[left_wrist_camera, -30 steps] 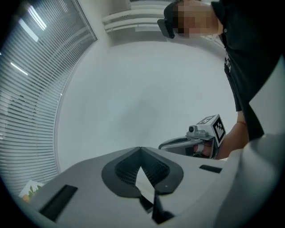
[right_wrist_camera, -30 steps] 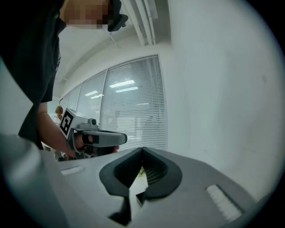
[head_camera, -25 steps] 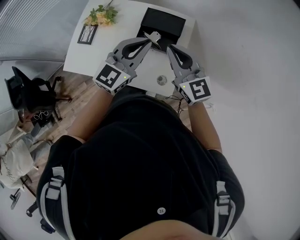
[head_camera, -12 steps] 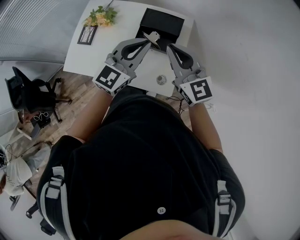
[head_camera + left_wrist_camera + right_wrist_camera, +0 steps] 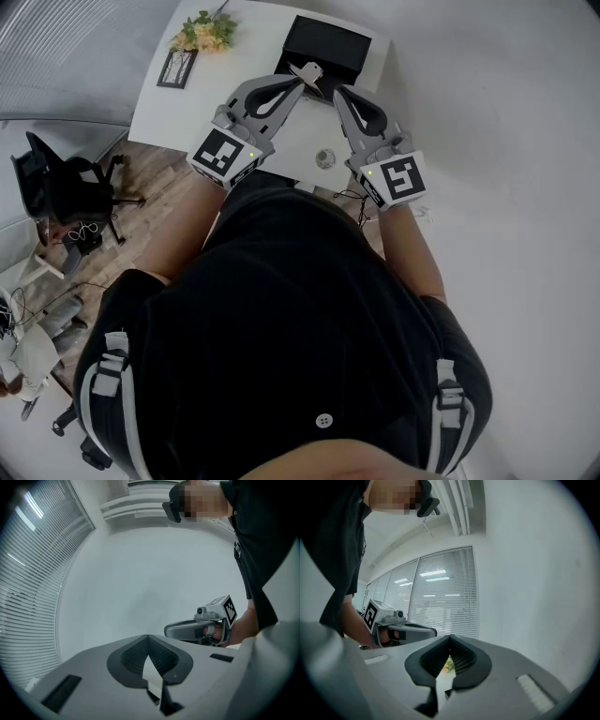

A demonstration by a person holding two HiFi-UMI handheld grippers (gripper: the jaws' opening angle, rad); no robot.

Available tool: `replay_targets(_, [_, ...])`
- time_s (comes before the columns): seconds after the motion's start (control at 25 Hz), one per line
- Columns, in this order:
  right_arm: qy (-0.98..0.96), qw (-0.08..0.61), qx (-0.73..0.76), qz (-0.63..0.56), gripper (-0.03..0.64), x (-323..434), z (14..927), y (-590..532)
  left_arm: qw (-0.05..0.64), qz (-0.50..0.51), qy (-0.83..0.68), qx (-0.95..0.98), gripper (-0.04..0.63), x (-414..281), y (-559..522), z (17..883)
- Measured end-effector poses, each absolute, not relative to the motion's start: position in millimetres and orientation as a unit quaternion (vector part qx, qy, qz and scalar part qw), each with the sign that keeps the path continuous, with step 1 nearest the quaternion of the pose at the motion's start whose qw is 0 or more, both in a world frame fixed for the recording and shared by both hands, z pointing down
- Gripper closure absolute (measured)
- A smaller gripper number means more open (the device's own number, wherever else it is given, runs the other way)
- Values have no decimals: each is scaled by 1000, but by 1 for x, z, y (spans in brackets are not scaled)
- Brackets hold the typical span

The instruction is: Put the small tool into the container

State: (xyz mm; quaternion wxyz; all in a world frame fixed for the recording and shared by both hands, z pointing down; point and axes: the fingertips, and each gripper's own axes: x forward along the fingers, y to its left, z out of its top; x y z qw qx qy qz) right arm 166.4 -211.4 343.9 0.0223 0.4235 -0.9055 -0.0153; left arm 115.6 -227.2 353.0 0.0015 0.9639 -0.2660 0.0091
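Head view: the person's black-clad torso [image 5: 281, 328] fills the lower frame. A white worktop [image 5: 187, 112] lies at upper centre. A black container [image 5: 326, 45] sits at the top of the worktop. The left claw [image 5: 306, 73] is closed with nothing seen between its jaws, its tips at the container's lower edge. The right claw [image 5: 337, 94], just to its right, is likewise closed and empty. The small tool [image 5: 324, 157], round and metallic, rests on the worktop below both claws, apart from the container.

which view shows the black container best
The head view: the black container sits at the far end of the white table, mostly in sight. The left gripper view and right gripper view look at wall and blinds and show none of it.
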Motion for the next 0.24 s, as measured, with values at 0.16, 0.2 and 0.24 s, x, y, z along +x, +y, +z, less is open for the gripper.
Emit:
replay_targets(0.16, [-907,23,421,-17,604,163,343,-210,0,8,-265,964,588,115,-226,352])
replay_targets(0.2, [-907,24,420,-17,604,163,343,-211,-1,7,-264,964,588,115,-226,351])
replay_targets(0.24, [-907,25,420,-16,604,162,343,-211,-2,7,-263,965,588,115,-227,350])
